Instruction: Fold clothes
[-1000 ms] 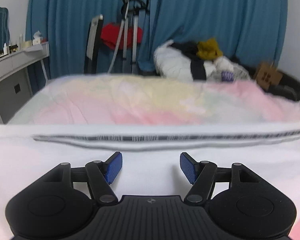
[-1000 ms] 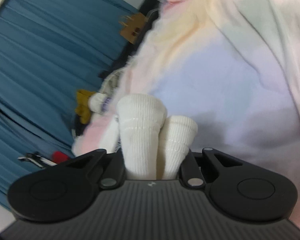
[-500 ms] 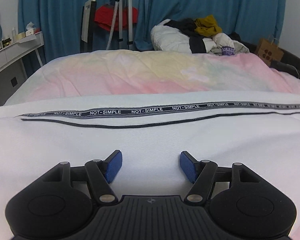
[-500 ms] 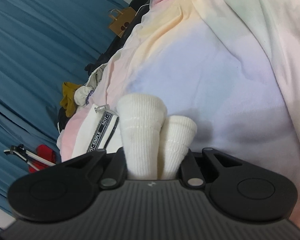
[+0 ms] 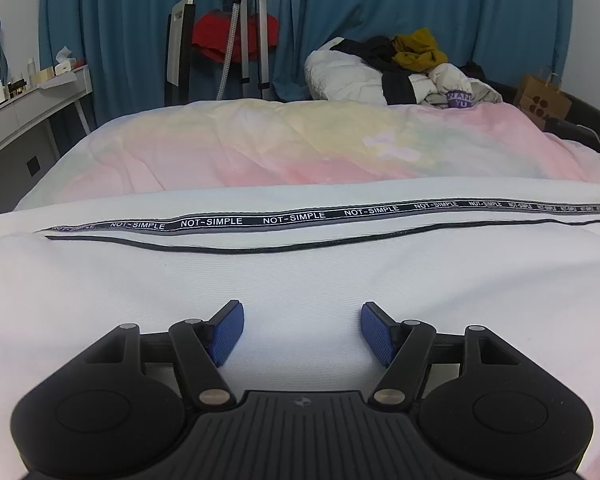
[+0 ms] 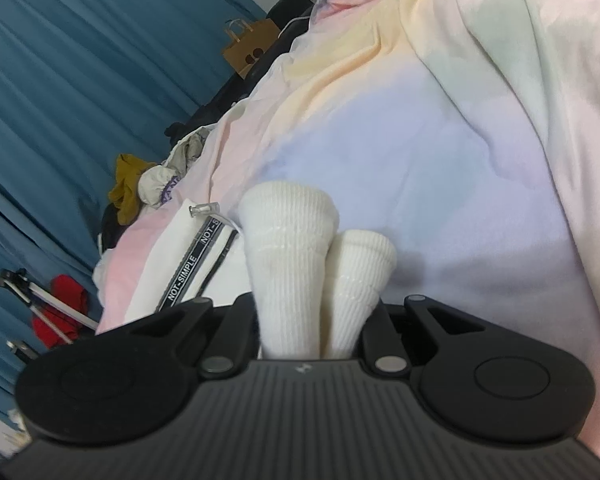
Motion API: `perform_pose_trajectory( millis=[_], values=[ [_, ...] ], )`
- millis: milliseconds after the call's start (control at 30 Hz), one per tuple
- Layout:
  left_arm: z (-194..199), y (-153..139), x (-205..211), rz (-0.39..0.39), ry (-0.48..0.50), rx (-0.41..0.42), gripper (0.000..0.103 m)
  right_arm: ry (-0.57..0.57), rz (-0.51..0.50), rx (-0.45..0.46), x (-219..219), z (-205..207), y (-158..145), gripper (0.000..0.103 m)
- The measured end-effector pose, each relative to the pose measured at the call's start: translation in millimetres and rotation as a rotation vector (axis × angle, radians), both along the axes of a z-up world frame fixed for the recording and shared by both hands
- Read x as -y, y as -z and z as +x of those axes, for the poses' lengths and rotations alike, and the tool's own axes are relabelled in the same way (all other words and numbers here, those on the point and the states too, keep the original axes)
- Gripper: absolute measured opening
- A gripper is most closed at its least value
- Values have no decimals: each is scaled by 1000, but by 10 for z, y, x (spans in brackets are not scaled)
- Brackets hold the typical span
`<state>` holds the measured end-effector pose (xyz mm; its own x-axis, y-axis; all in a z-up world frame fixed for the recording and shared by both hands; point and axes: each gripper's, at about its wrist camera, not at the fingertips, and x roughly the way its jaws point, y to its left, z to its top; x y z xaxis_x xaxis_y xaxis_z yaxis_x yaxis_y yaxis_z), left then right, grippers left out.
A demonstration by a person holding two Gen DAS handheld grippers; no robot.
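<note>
A white garment (image 5: 300, 272) lies spread across the bed, with a black "NOT-SIMPLE" tape (image 5: 292, 216) and a thin dark cord running along it. My left gripper (image 5: 302, 314) hovers low over the plain white cloth, its blue pads (image 5: 228, 332) wide apart with nothing between them. In the right wrist view my right gripper (image 6: 308, 320) is shut on two white ribbed cuffs (image 6: 288, 240), which stick up side by side from between the jaws and hide the fingertips. The same garment (image 6: 156, 268) with its tape trails away to the left on the bed.
A pastel duvet (image 5: 260, 148) covers the bed. At its far end lies a pile of clothes (image 5: 400, 68). Behind it are blue curtains (image 5: 380, 0), a tripod (image 5: 252, 40) with red cloth, a white desk (image 5: 32, 108) at left and a brown paper bag (image 5: 544, 98) at right.
The left gripper has sunk toward the garment, and the blurred tape now reads sharply. The right view has rolled, bringing the taped edge of the garment into sight. The grip on the cuffs is unchanged.
</note>
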<state>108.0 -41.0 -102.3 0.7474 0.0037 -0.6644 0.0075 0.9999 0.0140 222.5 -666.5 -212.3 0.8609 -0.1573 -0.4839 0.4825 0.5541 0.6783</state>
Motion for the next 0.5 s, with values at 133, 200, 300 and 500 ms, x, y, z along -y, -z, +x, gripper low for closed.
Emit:
perform_pose_trajectory(
  millis=[133,200,300,500],
  values=[
    [7,-6,-4,-2,-2,-5,68,-11,-104,-16,-92,32,-128,14],
    [8,-4,-12,-4,1,-4,68,-8,-143,-27,-137,58,-220,14],
    [10,-3,-37,-14,5,-4,68,6,-240,3,-301,51,-500,14],
    [14,-46,-113,-67,-2,-1,70,-85,-592,161,-1172,-39,-1327,14]
  ],
)
